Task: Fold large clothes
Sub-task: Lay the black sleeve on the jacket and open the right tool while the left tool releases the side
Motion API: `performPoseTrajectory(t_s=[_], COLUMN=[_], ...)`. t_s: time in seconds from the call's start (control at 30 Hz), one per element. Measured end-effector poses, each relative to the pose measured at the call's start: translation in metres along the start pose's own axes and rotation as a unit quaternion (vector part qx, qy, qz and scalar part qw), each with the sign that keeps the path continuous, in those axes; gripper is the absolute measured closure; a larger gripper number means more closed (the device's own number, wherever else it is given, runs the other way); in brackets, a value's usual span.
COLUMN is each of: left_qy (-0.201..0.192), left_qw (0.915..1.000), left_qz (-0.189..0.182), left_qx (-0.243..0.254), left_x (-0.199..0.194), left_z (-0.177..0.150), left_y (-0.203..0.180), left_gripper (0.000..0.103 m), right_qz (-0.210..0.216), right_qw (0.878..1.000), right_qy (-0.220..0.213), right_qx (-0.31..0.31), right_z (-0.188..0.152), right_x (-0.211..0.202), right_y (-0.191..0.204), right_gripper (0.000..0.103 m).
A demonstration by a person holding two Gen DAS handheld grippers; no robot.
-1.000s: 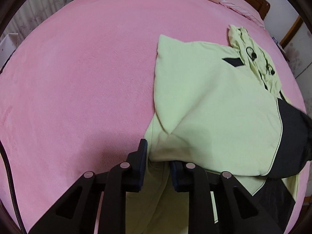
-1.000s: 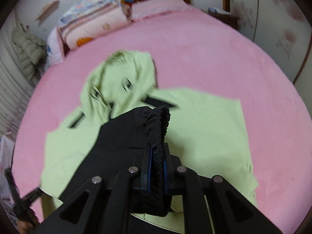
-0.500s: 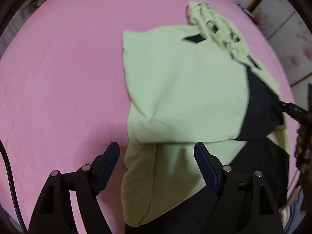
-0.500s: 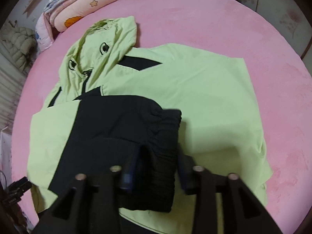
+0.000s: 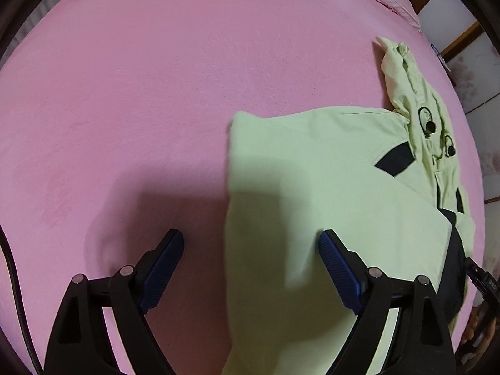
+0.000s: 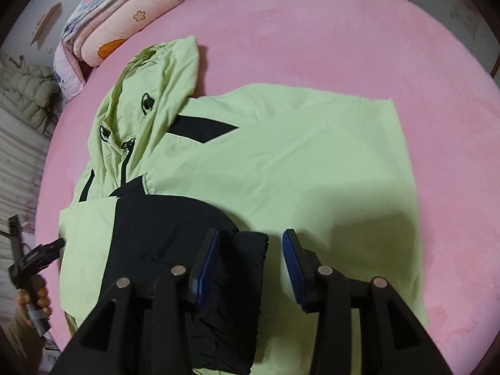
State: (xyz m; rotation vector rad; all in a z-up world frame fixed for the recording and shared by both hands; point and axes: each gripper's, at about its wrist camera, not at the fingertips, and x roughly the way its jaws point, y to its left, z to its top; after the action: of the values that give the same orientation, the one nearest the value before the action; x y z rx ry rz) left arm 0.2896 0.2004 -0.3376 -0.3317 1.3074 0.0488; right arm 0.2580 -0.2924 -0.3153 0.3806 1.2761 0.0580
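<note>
A light green hooded jacket [image 6: 281, 156] with black panels lies flat on the pink bed, its hood [image 6: 156, 78] toward the pillows. A black sleeve with an elastic cuff [image 6: 247, 250] is folded across its front. My right gripper [image 6: 250, 250] is open just above the cuff, holding nothing. In the left wrist view the jacket [image 5: 312, 187] lies right of centre, its folded left edge running between the fingers. My left gripper [image 5: 250, 250] is wide open and empty above that edge.
The pink bedspread [image 5: 140, 93] extends widely left of the jacket. Folded quilts and pillows [image 6: 118, 25] sit at the head of the bed. The other gripper and the hand holding it show at the frame edge [image 6: 31, 265].
Both grippers opened. The right one let go of the black cuff, which now lies on the jacket. The left one let go of the jacket's side edge and drew back.
</note>
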Motion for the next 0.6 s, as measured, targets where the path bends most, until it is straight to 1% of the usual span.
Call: performPoseTrajectory(t_s=[0.07, 0.1, 0.13, 0.17, 0.2, 0.23, 0.27, 0.3, 0.33, 0.37, 0.4, 0.43, 0.47, 0.5, 0.6], left_qy=[-0.010, -0.016, -0.021, -0.030, -0.029, -0.028, -0.038, -0.050, -0.066, -0.089, -0.101, -0.106, -0.100, -0.095, -0.093], left_qw=[0.9999, 0.9996, 0.9994, 0.9987, 0.9983, 0.9975, 0.9969, 0.9963, 0.9955, 0.9940, 0.9929, 0.9923, 0.9921, 0.9918, 0.9889], left_qz=[0.000, 0.000, 0.001, 0.001, 0.007, 0.026, 0.037, 0.041, 0.045, 0.047, 0.048, 0.051, 0.059, 0.068, 0.089], left_qx=[0.013, 0.022, 0.029, 0.042, 0.050, 0.059, 0.059, 0.056, 0.052, 0.044, 0.040, 0.040, 0.046, 0.051, 0.075], left_x=[0.002, 0.003, 0.004, 0.002, 0.001, 0.001, -0.001, -0.006, -0.013, -0.021, -0.025, -0.026, -0.020, -0.015, -0.005], left_z=[0.002, 0.004, 0.005, 0.007, 0.007, 0.009, 0.017, 0.018, 0.018, 0.018, 0.017, 0.016, 0.015, 0.014, 0.012], left_y=[-0.006, -0.010, -0.013, -0.017, -0.019, -0.022, -0.031, -0.030, -0.028, -0.025, -0.022, -0.021, -0.021, -0.021, -0.017], left_gripper=[0.015, 0.020, 0.028, 0.057, 0.084, 0.091, 0.098, 0.099, 0.100, 0.100, 0.100, 0.100, 0.100, 0.100, 0.099], right_qz=[0.015, 0.026, 0.036, 0.041, 0.040, 0.024, 0.015, 0.003, -0.006, -0.012, -0.017, -0.019, -0.028, -0.034, -0.064], right_qw=[1.000, 0.999, 0.999, 0.999, 0.999, 0.999, 0.999, 0.998, 0.997, 0.996, 0.994, 0.992, 0.990, 0.990, 0.993], right_qy=[0.009, 0.016, 0.022, 0.023, 0.024, 0.017, 0.014, 0.006, -0.011, -0.030, -0.060, -0.077, -0.093, -0.091, -0.044], right_qx=[0.006, 0.010, 0.011, 0.008, -0.002, -0.024, -0.041, -0.060, -0.075, -0.084, -0.092, -0.095, -0.099, -0.098, -0.094], right_z=[0.000, -0.001, -0.002, -0.004, -0.006, -0.008, -0.009, -0.010, -0.010, -0.008, -0.005, -0.003, 0.001, 0.003, 0.003], right_x=[0.006, 0.009, 0.012, 0.014, 0.016, 0.015, 0.015, 0.014, 0.008, 0.003, -0.006, -0.010, -0.010, -0.006, 0.031], right_y=[-0.004, -0.005, -0.005, -0.004, -0.001, 0.006, 0.011, 0.017, 0.025, 0.030, 0.035, 0.038, 0.039, 0.039, 0.033], right_gripper=[0.061, 0.061, 0.061, 0.061, 0.067, 0.074, 0.075, 0.078, 0.079, 0.079, 0.079, 0.079, 0.079, 0.079, 0.079])
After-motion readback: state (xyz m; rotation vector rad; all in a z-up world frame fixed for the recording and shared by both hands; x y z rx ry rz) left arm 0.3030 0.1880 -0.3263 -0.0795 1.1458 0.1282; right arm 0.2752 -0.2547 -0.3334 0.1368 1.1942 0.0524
